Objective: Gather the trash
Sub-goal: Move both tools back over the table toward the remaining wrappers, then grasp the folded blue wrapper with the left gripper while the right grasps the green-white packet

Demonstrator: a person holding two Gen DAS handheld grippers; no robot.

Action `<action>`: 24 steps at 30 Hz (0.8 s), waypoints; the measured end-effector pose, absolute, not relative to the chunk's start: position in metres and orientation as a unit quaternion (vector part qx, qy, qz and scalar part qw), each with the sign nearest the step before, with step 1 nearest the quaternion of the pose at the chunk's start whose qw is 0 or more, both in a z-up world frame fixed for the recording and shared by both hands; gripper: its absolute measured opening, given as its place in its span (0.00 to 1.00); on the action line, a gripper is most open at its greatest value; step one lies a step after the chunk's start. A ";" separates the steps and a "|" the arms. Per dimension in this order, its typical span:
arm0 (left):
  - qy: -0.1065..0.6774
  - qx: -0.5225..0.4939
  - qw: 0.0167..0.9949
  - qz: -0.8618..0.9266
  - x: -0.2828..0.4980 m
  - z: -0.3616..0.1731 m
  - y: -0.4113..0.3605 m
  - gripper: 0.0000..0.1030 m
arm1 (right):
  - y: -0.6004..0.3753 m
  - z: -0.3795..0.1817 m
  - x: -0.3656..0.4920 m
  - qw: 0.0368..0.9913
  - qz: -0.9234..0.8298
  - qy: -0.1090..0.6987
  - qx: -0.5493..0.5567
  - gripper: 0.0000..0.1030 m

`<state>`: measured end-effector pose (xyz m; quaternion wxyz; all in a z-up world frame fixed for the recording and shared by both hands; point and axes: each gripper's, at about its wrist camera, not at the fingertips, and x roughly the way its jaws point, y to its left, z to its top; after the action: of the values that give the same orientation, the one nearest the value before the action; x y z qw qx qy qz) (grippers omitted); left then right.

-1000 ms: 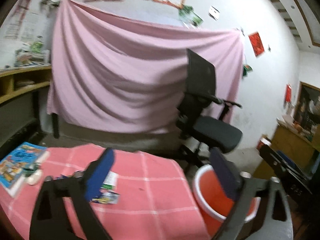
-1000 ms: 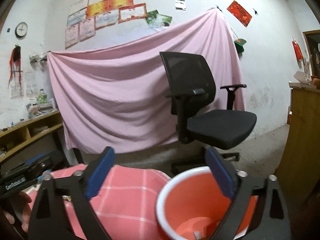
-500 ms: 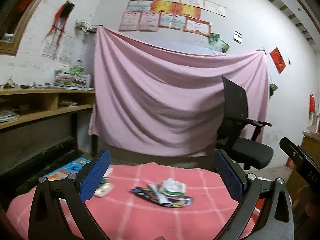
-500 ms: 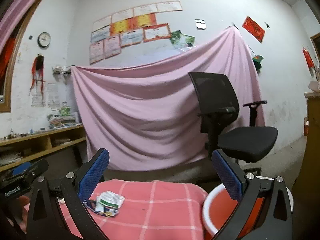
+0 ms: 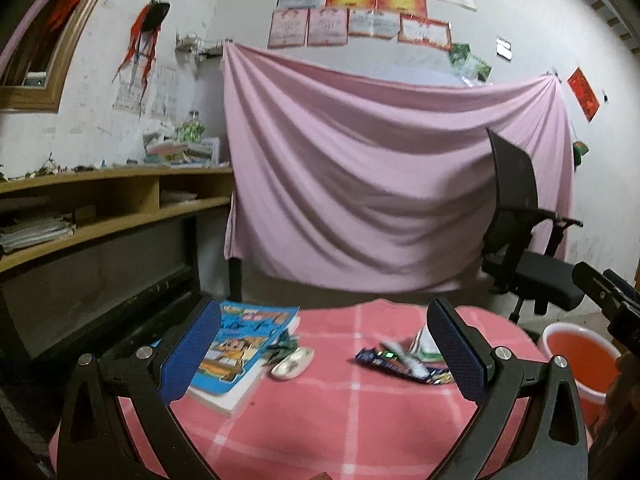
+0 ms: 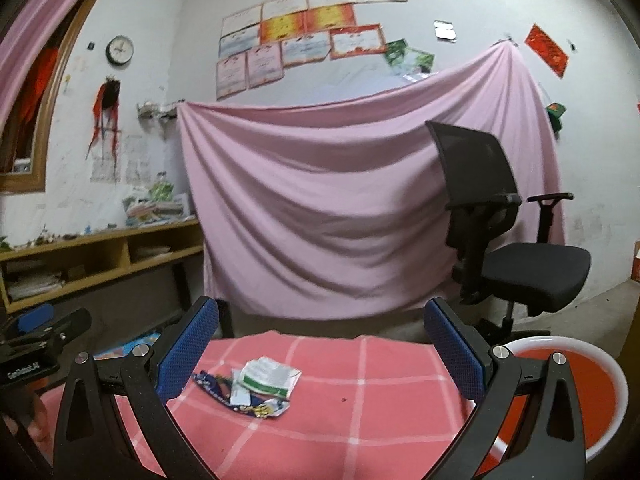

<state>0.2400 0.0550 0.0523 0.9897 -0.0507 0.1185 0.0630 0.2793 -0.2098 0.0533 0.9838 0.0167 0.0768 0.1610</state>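
Observation:
Trash lies on a pink checked tablecloth (image 5: 352, 412): a dark blue snack wrapper (image 5: 396, 366) with a white-green packet (image 5: 426, 344), and a small pale crumpled piece (image 5: 292, 364) beside green scraps. In the right wrist view the white-green packet (image 6: 266, 376) lies on the blue wrapper (image 6: 224, 390). An orange bucket with a white rim (image 6: 576, 396) stands right of the table; it also shows in the left wrist view (image 5: 576, 364). My left gripper (image 5: 324, 356) is open and empty above the table. My right gripper (image 6: 322, 354) is open and empty, behind the wrappers.
A blue children's book (image 5: 244, 344) lies on the table's left side. A black office chair (image 6: 508, 248) stands right, before a hanging pink sheet (image 6: 340, 216). A wooden shelf unit (image 5: 100, 208) runs along the left wall.
Both grippers swung left, away from the bucket and towards the table. The wrappers and the book have come into view between the fingers. Both jaws stay open.

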 end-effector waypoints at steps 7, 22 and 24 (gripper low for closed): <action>0.179 -0.053 0.980 0.066 0.266 0.027 0.069 0.98 | -0.197 0.036 0.297 0.978 0.174 0.116 0.008 1.00; 0.236 -0.071 0.967 0.058 0.310 0.008 0.105 0.90 | -0.153 0.007 0.346 0.957 0.194 0.214 -0.016 1.00; 0.251 -0.072 0.964 0.055 0.319 0.005 0.111 0.87 | -0.145 0.004 0.354 0.953 0.196 0.231 -0.020 1.00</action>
<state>0.3187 0.1111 0.0046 0.9638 -0.0722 0.2506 0.0546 0.3542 -0.1449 0.0037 0.9528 -0.0199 0.2310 0.1960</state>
